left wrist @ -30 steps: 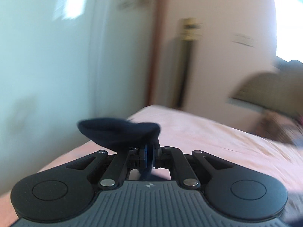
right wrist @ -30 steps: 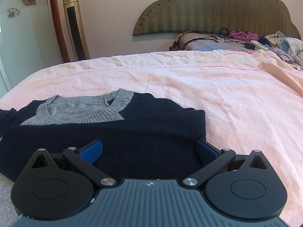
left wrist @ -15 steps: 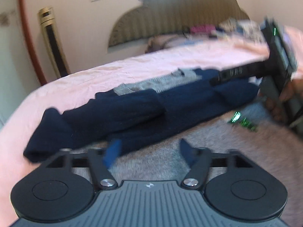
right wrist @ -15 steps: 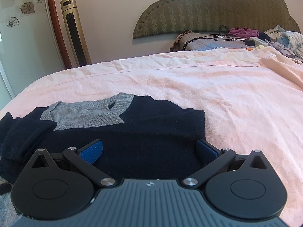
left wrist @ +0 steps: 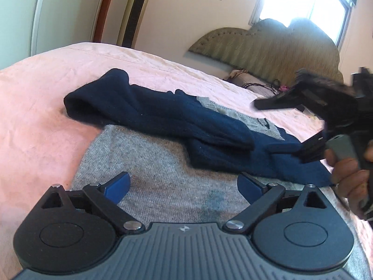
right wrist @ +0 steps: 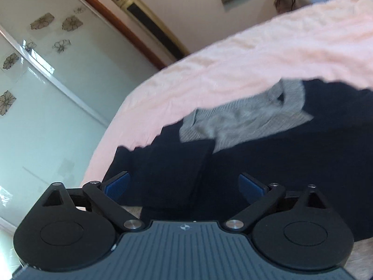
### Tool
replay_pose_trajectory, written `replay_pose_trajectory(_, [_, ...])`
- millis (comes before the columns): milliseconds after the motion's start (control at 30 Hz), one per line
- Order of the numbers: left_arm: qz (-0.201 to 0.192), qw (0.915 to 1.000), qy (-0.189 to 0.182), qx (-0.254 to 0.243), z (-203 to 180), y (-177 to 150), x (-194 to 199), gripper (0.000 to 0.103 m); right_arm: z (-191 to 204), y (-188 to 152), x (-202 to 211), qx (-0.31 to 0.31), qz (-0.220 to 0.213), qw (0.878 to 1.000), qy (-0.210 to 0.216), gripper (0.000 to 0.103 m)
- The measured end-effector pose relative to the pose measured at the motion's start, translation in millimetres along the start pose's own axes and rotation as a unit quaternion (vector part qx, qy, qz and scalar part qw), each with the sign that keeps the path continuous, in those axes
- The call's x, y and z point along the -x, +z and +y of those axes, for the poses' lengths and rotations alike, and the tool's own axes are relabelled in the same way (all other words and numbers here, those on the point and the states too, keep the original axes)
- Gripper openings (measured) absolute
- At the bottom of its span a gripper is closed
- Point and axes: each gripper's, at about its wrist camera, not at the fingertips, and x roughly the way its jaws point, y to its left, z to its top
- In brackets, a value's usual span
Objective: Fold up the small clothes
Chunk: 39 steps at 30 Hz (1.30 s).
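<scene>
One bed [left wrist: 46, 88] with a pink sheet carries one sweater [left wrist: 163, 168], navy and grey, spread flat with one navy sleeve [left wrist: 149, 112] folded across its chest. Two tools hover over it: the left tool [left wrist: 184, 185] gapes wide and holds nothing, and the right tool [right wrist: 184, 184] is likewise spread wide and bare above the navy part.

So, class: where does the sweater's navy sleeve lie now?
In the left wrist view, the navy sleeve lies folded across the sweater, on the pink bedspread.
</scene>
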Motion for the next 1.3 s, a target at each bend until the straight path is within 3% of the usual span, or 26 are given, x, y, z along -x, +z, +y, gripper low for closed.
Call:
replay_pose_trajectory(67, [-0.002,1.0000,-0.001,0.004,1.1,0.0,0.4,0.099,1.7,-0.2,-25.2,-0.017,0.033,0.999,-0.011,0.079])
replay_pose_trajectory(167, [-0.004,1.0000,-0.004,0.007,2.1,-0.1,0.5,0.099,13.1,-3.0,-38.4,-0.003,0.031,0.999,-0.029,0.072])
replay_pose_trajectory(233, [-0.004,0.9999,-0.007,0.012,3.8,0.0,-0.2,0.099,18.8,-1.1,-42.7,0.000,0.041,0.999,-0.029,0.039])
replay_pose_trajectory(267, [-0.005,0.9999,-0.008,0.014,4.5,0.1,-0.1,0.099,20.7,-1.1,-46.4,0.002,0.050,0.998,-0.036,0.014])
replay_pose_trajectory(367, [-0.006,0.9998,-0.010,0.018,5.2,0.0,0.5,0.099,27.0,-4.4,-48.3,0.035,0.050,0.997,-0.054,0.014])
replay_pose_trajectory(467, [-0.006,0.9998,-0.009,0.017,5.8,0.3,0.1,0.099,29.6,-2.6,-35.3,0.039,0.023,0.998,-0.040,0.012])
replay_pose_trajectory(667, [-0.007,0.9998,-0.010,0.018,6.4,0.2,-0.1,0.099,29.3,19.0,47.3,0.084,-0.040,0.996,-0.006,0.011])
replay_pose_trajectory(767, [-0.008,0.9997,-0.011,0.022,7.6,-0.5,0.9,0.099,-0.9,23.8,86.0,0.111,-0.054,0.990,-0.070,0.011])
replay_pose_trajectory(867, [-0.008,0.9997,-0.011,0.023,7.6,-0.7,1.5,0.100,-44.5,22.1,102.8,0.093,-0.055,0.985,-0.138,0.011])
replay_pose_trajectory(1000, [-0.005,0.9998,-0.006,0.017,6.0,-0.3,2.7,0.100,-77.4,6.1,94.8,0.073,-0.036,0.982,-0.171,0.011])
replay_pose_trajectory(1067, [-0.003,0.9999,0.009,0.006,3.0,4.6,6.2,0.100,-82.0,-1.2,89.5,0.062,-0.045,0.982,-0.174,0.023])
replay_pose_trajectory(1167, [-0.022,0.9995,0.019,-0.011,6.3,38.9,12.2,0.100,-80.0,-3.6,107.8,0.050,-0.103,0.978,-0.174,0.073])
replay_pose_trajectory(1233, [-0.056,0.9982,0.020,0.010,18.5,69.6,7.4,0.100,-78.5,1.9,124.3,0.047,-0.141,0.975,-0.165,0.075])
replay_pose_trajectory(1300, [-0.042,0.9983,0.026,0.032,33.0,102.3,-19.7,0.100,-79.5,8.7,130.4,0.039,-0.156,0.974,-0.157,0.075])
